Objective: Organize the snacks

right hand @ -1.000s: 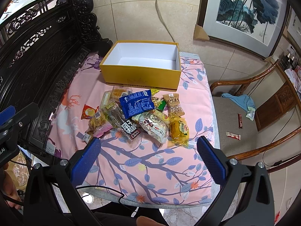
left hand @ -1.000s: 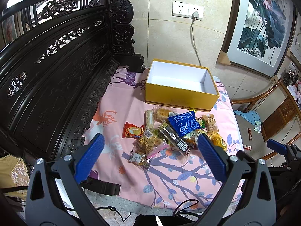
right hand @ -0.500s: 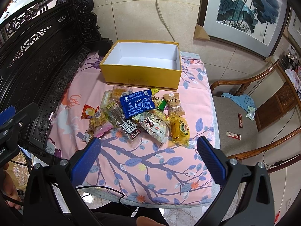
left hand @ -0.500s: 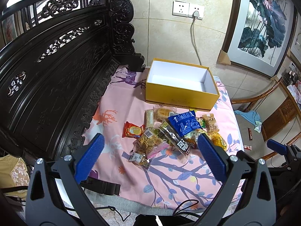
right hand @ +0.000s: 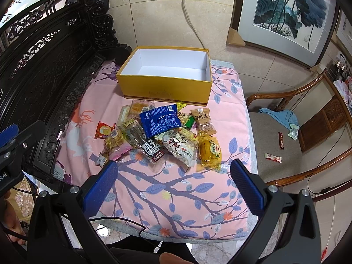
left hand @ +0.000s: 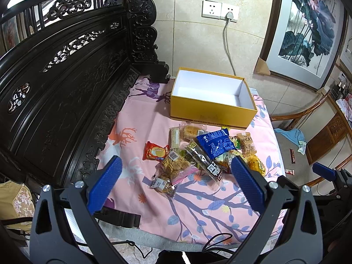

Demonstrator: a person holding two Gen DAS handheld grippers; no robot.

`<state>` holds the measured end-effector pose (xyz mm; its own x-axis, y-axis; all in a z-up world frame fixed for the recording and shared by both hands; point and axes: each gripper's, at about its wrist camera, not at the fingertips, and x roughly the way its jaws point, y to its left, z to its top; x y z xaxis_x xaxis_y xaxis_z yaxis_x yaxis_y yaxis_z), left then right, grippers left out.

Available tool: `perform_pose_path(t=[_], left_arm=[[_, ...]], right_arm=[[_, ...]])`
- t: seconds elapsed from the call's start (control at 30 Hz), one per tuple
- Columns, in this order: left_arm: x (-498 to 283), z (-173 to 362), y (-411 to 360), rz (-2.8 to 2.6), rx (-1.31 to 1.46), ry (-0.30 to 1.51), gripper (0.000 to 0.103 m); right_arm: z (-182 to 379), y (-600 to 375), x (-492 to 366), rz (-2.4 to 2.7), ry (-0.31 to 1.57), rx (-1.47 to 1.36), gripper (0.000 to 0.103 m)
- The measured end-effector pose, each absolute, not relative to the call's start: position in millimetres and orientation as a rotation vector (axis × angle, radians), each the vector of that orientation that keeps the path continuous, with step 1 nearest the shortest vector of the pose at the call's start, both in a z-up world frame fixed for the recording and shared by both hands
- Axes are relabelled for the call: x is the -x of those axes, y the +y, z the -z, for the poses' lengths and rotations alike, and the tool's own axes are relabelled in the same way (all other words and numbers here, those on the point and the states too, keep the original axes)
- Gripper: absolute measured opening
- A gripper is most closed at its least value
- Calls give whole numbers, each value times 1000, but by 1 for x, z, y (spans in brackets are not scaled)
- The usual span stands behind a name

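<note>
A pile of snack packets lies on the pink floral cloth [left hand: 136, 129], topped by a blue packet [left hand: 215, 144] [right hand: 160, 120]. A red round-cracker packet [left hand: 155, 151] [right hand: 104, 129] lies at its left, a yellow packet [right hand: 210, 150] at its right. An empty yellow box [left hand: 211, 112] [right hand: 165, 91] with a white inside stands behind the pile. My left gripper [left hand: 176, 183] is open and empty, above the near side of the pile. My right gripper [right hand: 173, 186] is open and empty, nearer the cloth's front edge.
A dark carved wooden bench back [left hand: 66, 77] runs along the left. A wooden chair [right hand: 308, 132] with a blue cloth and small wrappers on its seat stands right of the table. A framed painting [right hand: 290, 13] leans on the wall. A cable [right hand: 118, 220] hangs at the front edge.
</note>
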<state>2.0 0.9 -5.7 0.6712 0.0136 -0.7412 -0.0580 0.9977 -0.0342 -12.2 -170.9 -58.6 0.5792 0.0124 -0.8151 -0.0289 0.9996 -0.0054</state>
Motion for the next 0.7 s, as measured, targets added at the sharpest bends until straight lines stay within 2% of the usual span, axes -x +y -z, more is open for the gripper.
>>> perform_pose_path(t=[0.7], left_arm=[[-1, 9, 0, -42, 54, 839, 101]], right_arm=[[63, -171, 10, -26, 957, 20, 102]])
